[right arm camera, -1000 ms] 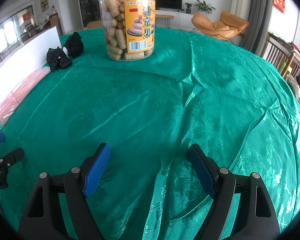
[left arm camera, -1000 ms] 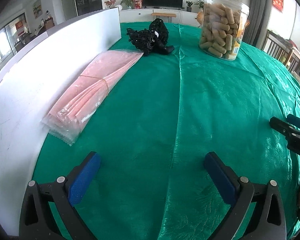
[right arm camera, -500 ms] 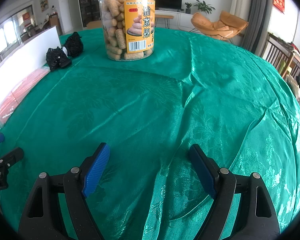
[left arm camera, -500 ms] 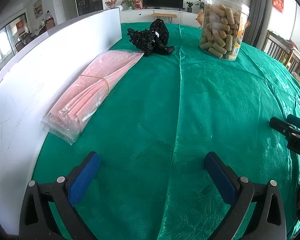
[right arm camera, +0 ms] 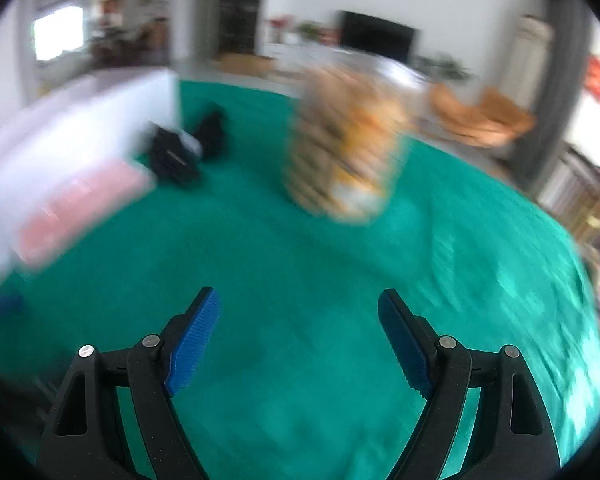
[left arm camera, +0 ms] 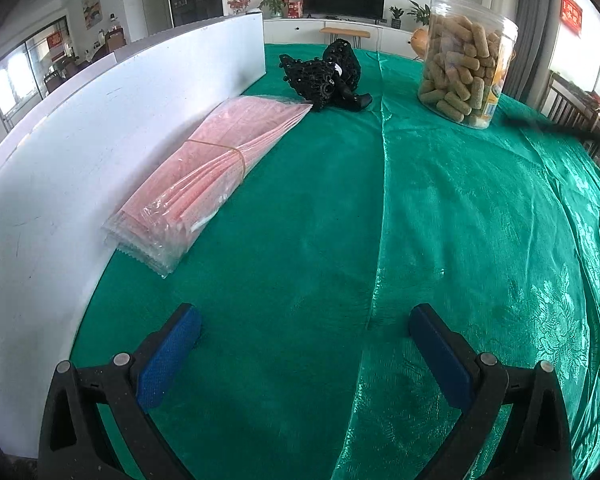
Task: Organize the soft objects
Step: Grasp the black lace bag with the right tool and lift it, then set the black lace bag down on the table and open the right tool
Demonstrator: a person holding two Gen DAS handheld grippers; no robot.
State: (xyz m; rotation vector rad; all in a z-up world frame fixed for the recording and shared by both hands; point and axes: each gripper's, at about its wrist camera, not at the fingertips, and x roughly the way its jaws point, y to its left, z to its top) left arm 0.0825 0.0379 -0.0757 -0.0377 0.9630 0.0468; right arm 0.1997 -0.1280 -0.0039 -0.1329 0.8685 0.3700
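With both my left hand-held gripper [left arm camera: 304, 344] and right hand-held gripper [right arm camera: 298, 334] open and empty, I judge the far-left black knitted soft bundle [left arm camera: 326, 74] light and floppy, best pinched at its bunched middle.

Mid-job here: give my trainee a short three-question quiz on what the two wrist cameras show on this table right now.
1. True or false: the left gripper is shut on the pink bags.
2. What touches the far end of the pink bags: A) the snack jar, B) the black fabric bundle, C) the white board?
3. What colour is the tablecloth?

Key: 1. False; it hangs open and empty, as does the right gripper. 2. B. 3. Green.
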